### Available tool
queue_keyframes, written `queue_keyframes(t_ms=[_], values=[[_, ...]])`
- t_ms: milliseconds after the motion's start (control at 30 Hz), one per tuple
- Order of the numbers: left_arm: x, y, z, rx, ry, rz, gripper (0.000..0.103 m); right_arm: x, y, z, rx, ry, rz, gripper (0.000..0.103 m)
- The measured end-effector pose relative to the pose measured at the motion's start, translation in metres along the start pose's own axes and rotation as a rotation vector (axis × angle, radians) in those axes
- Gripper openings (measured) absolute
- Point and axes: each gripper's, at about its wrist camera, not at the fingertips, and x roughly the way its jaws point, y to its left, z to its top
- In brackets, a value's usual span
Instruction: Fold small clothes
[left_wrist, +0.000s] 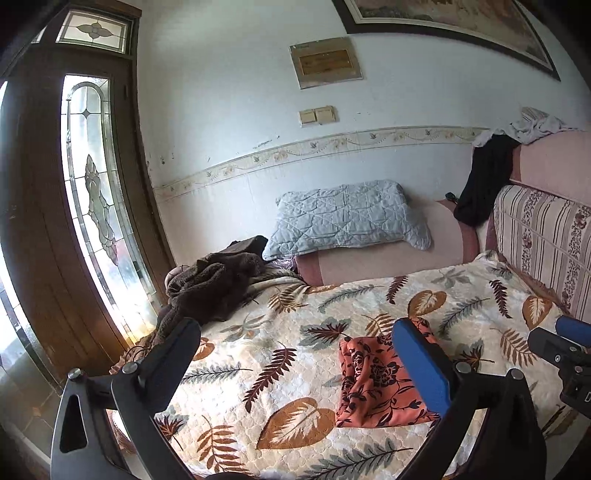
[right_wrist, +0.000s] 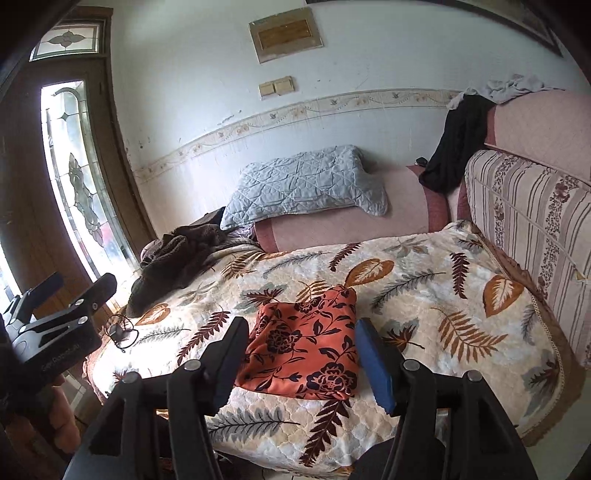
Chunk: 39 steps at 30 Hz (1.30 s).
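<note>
On the bed (right_wrist: 424, 314), centre: folded orange floral garment (right_wrist: 306, 350). My left claw (left_wrist: 299, 339) and right claw (right_wrist: 299, 354) both gape, empty. Risk: slippery fabric may unfold if brushed from 6 o'clock.

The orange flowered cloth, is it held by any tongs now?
No, the orange flowered cloth lies folded on the leaf-patterned blanket, and the right tongs stand open above it.

You can make out one piece of lettering: pale print along the black body of the left gripper (right_wrist: 79, 295) in the right wrist view, reading roughly "GenRobot.AI", though the letters are small and partly unclear. The framed plaque (left_wrist: 325, 62) on the wall carries a brown panel with marks too blurred for you to read.
</note>
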Motion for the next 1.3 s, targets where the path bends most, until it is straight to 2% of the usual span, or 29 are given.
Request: queue_keyframes(t_ms=[200, 367, 933, 1300], values=[[-0.019, 0.014, 0.005, -0.03, -0.011, 0.032, 0.103, -0.02, 0.016, 0.004, -0.025, -0.036, -0.036, 0.065], [-0.028, 0.024, 0.007, -0.062, -0.015, 0.026, 0.103, -0.027, 0.032, 0.004, -0.057, -0.051, -0.04, 0.065], [-0.038, 0.052, 0.002, -0.112, -0.018, 0.02, 0.103, -0.01, 0.063, -0.006, -0.085, -0.017, -0.064, 0.065], [-0.056, 0.078, -0.001, -0.148, -0.065, 0.059, 0.103, -0.02, 0.083, 0.002, -0.111, -0.062, -0.083, 0.065]])
